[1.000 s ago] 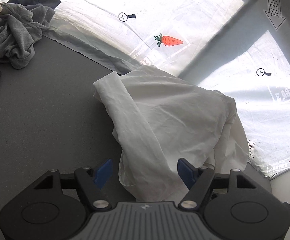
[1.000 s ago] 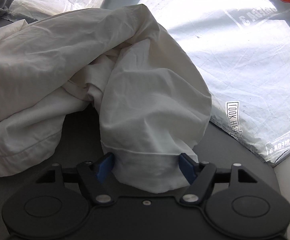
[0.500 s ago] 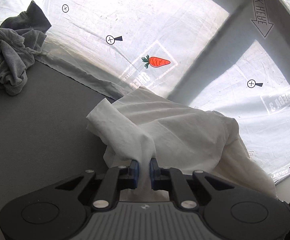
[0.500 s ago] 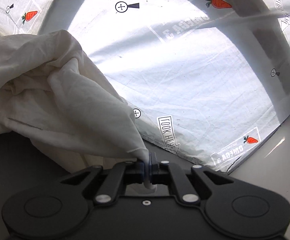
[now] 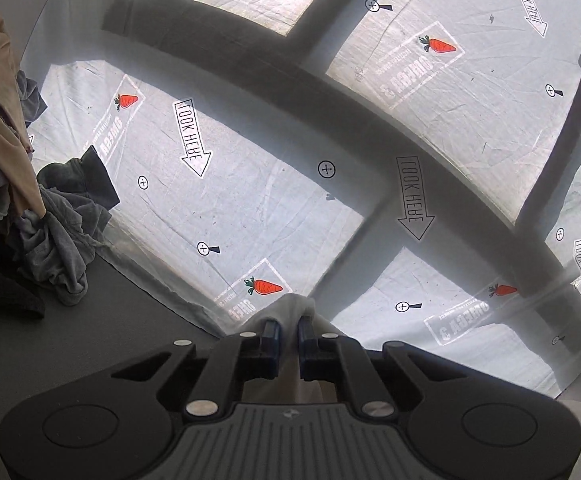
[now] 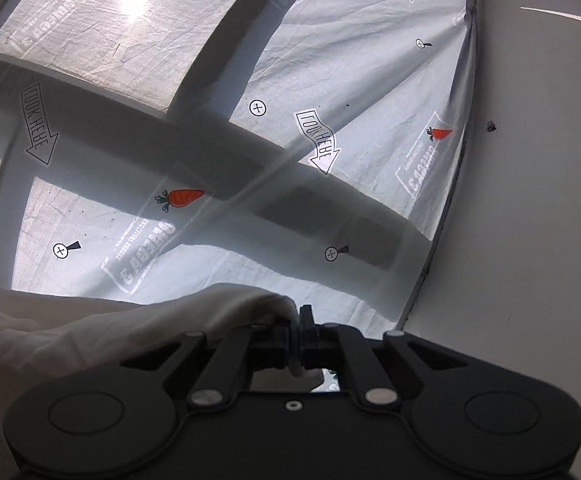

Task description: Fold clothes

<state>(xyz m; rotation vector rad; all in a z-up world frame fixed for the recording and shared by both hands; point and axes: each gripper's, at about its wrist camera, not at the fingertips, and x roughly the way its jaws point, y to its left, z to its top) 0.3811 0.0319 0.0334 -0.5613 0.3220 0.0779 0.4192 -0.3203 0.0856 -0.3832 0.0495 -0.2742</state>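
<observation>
Left wrist view: the left gripper [image 5: 288, 326] has its dark jaws drawn nearly together on a bunched fold of the thin white woven-cotton garment [image 5: 290, 308]. The jaws have just been closing, and cloth fills the narrow gap between them. Fabric rises in a small hump just above the fingertips and hangs below, behind the gripper body. Ahead is a translucent printed plastic sheet [image 5: 274, 200] over the window, marked with carrots and arrows. A heap of grey and tan clothes [image 5: 50, 232] lies well apart at the left on the dark grey table surface [image 5: 110, 320].

Right wrist view: the right gripper [image 6: 296, 334] is pressed fully together, pinching a thin hem edge of the same white garment [image 6: 130, 328]. A short tab of cloth protrudes below the pads. The remainder drapes away to the left, sagging in a broad fold.

Handling judgement:
- Light, limp and creased; it holds no shape and will hang from whichever points are pinched.
- Probably moderately slippery; a single thin layer could creep out of a pinch under tension.
- Not fragile; firm pinching is acceptable.
- Recommended hold: hems or seams at two corners, one per gripper, so that the panel hangs flat between them.
</observation>
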